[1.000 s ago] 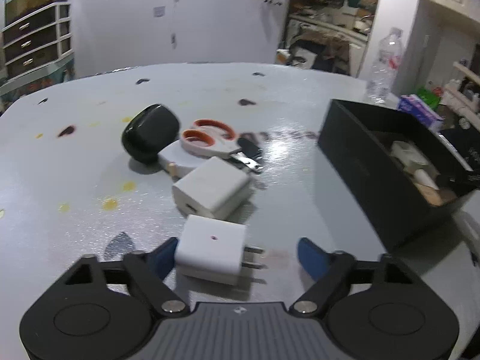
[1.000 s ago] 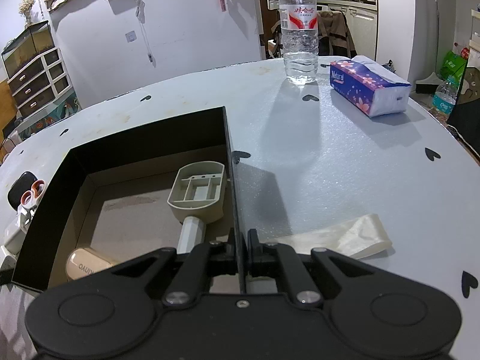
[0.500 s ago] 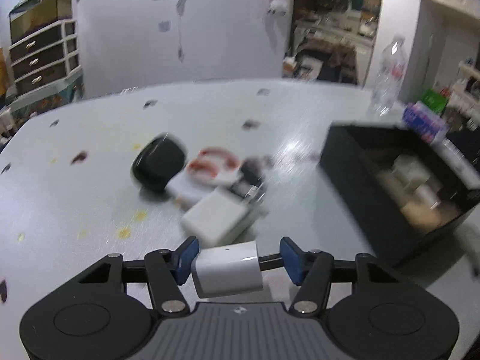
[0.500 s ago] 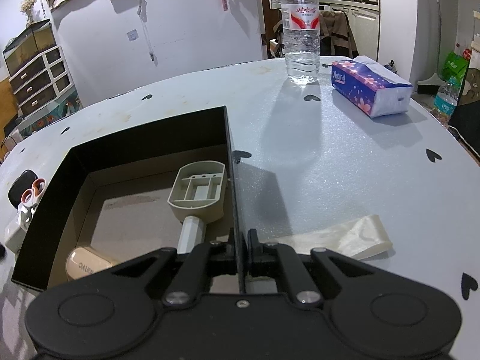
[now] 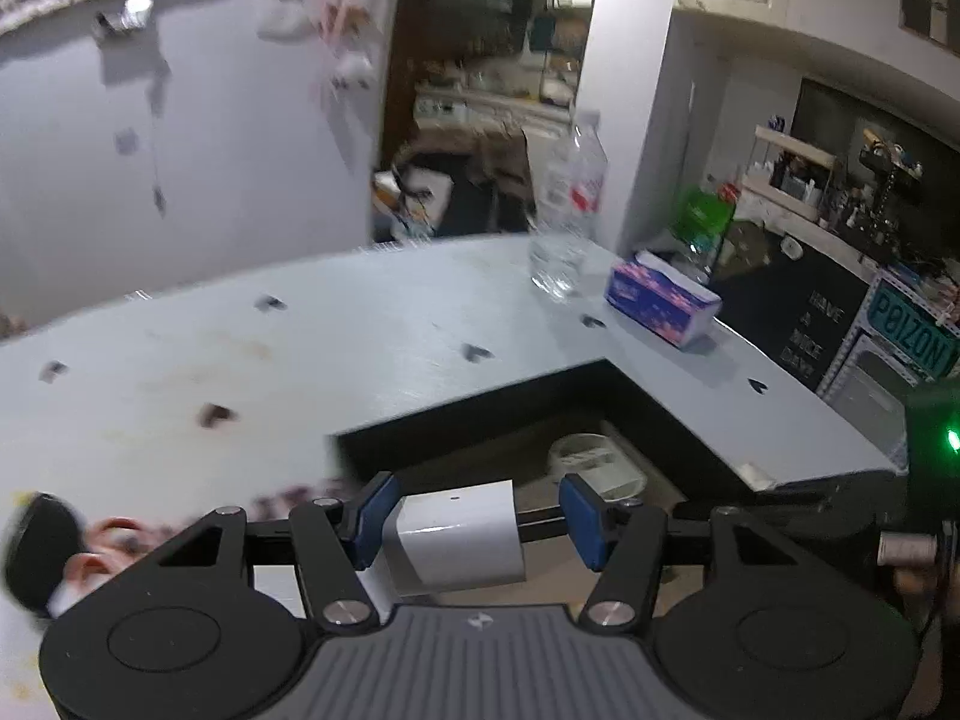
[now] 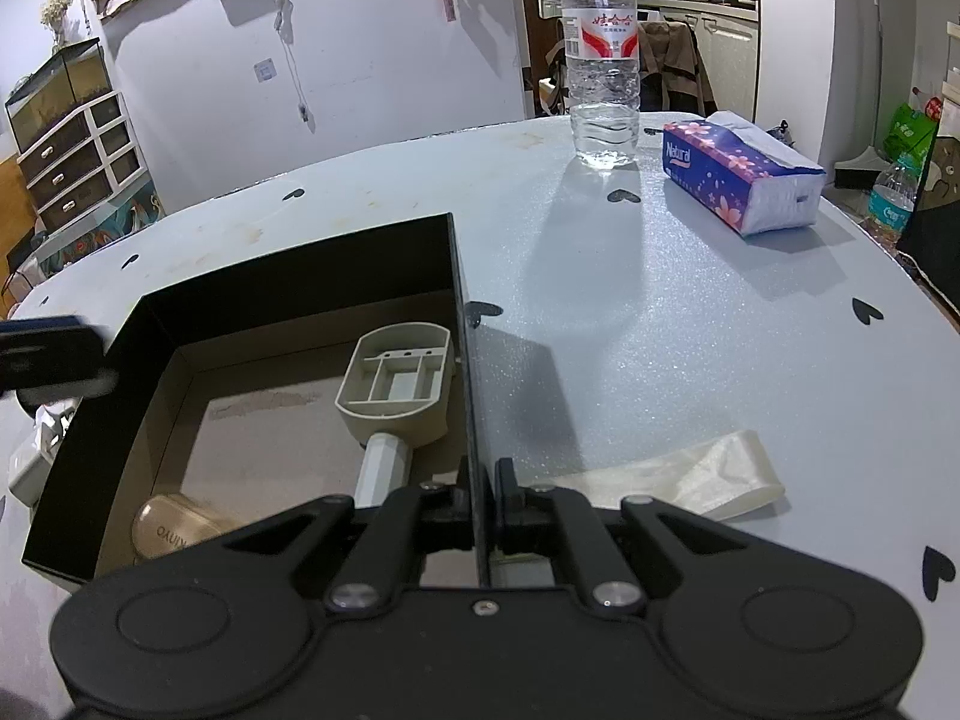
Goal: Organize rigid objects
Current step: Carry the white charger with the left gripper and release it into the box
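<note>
The white charger (image 5: pixel 454 534) hangs clamped by its body and prongs in the left tongs (image 5: pixel 474 519), above the near wall of the black box (image 5: pixel 660 402) on the desk (image 6: pixel 660 312) — the right tongs (image 6: pixel 480 489) pinch shut on that box's side wall, a beige scoop (image 6: pixel 396 384) lying inside.

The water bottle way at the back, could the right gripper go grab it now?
Probably not right now. The right gripper is shut on the black box wall, so it must release first. After that, only bare table lies before the water bottle.
</note>
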